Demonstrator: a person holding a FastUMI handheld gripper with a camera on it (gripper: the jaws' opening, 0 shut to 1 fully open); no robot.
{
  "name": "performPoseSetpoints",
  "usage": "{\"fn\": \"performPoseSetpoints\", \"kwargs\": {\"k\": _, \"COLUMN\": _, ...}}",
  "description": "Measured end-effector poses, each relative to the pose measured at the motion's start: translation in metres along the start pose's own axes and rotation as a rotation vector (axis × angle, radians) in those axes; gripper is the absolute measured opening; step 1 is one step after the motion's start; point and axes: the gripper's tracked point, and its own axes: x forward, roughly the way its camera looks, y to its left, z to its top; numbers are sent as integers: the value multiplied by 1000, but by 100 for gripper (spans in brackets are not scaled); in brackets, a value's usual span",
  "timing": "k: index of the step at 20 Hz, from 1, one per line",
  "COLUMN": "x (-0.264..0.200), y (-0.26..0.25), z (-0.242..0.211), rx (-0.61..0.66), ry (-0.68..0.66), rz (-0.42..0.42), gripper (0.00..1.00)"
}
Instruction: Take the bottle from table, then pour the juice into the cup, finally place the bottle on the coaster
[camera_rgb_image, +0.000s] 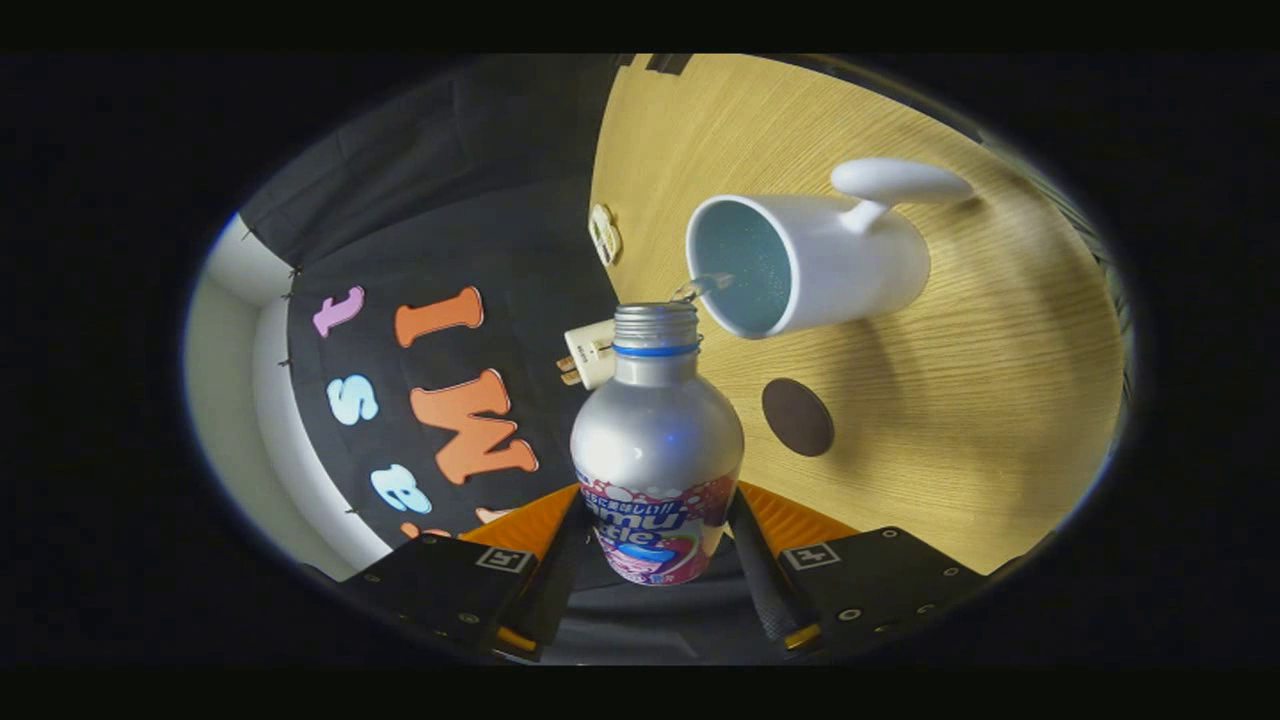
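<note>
Silver bottle (657, 450) at lower centre, clamped between both fingers of tool (655, 560), tipped toward white cup (800, 265) at upper right. Thin stream crossing a gap; could miss onto wooden worktop (960, 420) near dark coaster (797, 417).

Rolled fisheye, close along the jaws

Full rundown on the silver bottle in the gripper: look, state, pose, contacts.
The silver metal bottle has a threaded neck, cap off, a blue ring under the threads and a pink-and-blue printed label around its lower body. The gripper is shut on it, a finger on each side of the label. It is tipped toward the white handled cup, a thin clear stream running from its mouth into the cup.
</note>
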Motion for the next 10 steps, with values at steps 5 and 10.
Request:
{"fn": "performPoseSetpoints", "kwargs": {"k": 5, "x": 2, "y": 3, "z": 2, "rx": 17, "ry": 0, "rz": -2, "gripper": 76}}
{"fn": "performPoseSetpoints", "kwargs": {"k": 10, "x": 3, "y": 4, "z": 4, "rx": 34, "ry": 0, "rz": 2, "gripper": 76}}
